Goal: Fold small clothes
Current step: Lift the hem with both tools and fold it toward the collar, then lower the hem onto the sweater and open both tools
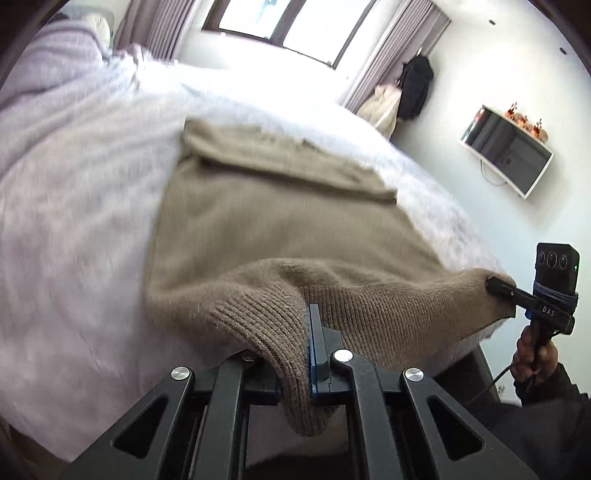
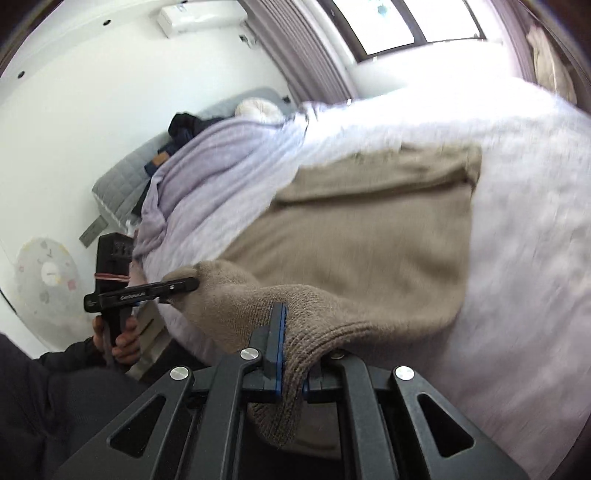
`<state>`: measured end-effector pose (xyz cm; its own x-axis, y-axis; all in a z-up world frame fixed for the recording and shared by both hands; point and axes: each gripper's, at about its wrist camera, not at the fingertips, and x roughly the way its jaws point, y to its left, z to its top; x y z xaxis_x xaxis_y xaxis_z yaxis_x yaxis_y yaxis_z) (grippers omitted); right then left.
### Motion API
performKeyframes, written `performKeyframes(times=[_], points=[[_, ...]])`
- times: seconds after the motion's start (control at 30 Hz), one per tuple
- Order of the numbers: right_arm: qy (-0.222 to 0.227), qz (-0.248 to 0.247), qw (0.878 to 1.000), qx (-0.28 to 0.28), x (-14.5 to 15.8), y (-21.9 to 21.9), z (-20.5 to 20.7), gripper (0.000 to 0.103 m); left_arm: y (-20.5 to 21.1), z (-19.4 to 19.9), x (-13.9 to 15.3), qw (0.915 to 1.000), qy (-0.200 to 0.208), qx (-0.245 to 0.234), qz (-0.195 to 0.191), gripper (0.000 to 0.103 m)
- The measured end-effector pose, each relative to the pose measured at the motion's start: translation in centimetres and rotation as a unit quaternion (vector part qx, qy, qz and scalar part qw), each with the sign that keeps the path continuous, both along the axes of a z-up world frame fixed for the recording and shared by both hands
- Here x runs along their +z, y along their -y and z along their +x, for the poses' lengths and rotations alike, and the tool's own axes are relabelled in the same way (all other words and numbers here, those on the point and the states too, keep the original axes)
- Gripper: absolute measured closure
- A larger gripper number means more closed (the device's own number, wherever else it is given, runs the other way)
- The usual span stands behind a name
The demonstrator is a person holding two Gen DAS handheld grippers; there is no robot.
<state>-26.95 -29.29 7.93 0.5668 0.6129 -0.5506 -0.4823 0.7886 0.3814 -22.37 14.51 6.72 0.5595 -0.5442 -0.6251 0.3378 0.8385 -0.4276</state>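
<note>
Knit sweater (image 1: 280,229) hem hides left hand-held gripper (image 1: 308,332) fingertips.

The left wrist camera sits just behind the left hand-held gripper (image 1: 308,354), low at the bed's near edge, facing across the bed (image 1: 74,221) toward the window (image 1: 280,22). The right wrist camera rides the right hand-held gripper (image 2: 291,350) likewise, tilted toward the headboard (image 2: 122,181). Both sit very close to the beige sweater (image 1: 277,229), and each catches the other gripper at the frame's side.
</note>
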Motion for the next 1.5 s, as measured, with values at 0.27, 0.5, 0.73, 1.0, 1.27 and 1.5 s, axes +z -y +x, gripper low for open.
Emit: performKeyframes(times=[0.27,0.5,0.73,1.0,1.27,1.5], points=[[0.042,-0.040,0.998,-0.037,3.2,0.3,4.0,0.096,1.5,5.1,3.7,0.9985,0.053,0.011,-0.007,0.093],[0.057,-0.051,0.995,-0.060,5.7,-0.3,9.4,0.096,2.5,9.9,6.3,0.9960,0.086,0.024,-0.001,0.093],[0.079,-0.067,0.992,-0.078,8.5,-0.7,14.9,0.096,3.6,16.1,8.0,0.9942,0.104,0.021,0.015,0.093],[0.045,-0.070,0.991,-0.102,7.7,-1.3,24.9,0.096,5.0,27.5,5.2,0.9978,0.041,0.047,0.020,0.093],[-0.036,-0.071,0.987,-0.140,1.8,-0.6,35.3,0.096,6.4,36.9,-0.1,0.9973,-0.035,0.054,0.037,0.093],[-0.132,-0.038,0.975,-0.174,-3.5,1.3,40.2,0.090,6.1,41.6,-4.7,0.9854,-0.167,0.032,-0.004,0.092]])
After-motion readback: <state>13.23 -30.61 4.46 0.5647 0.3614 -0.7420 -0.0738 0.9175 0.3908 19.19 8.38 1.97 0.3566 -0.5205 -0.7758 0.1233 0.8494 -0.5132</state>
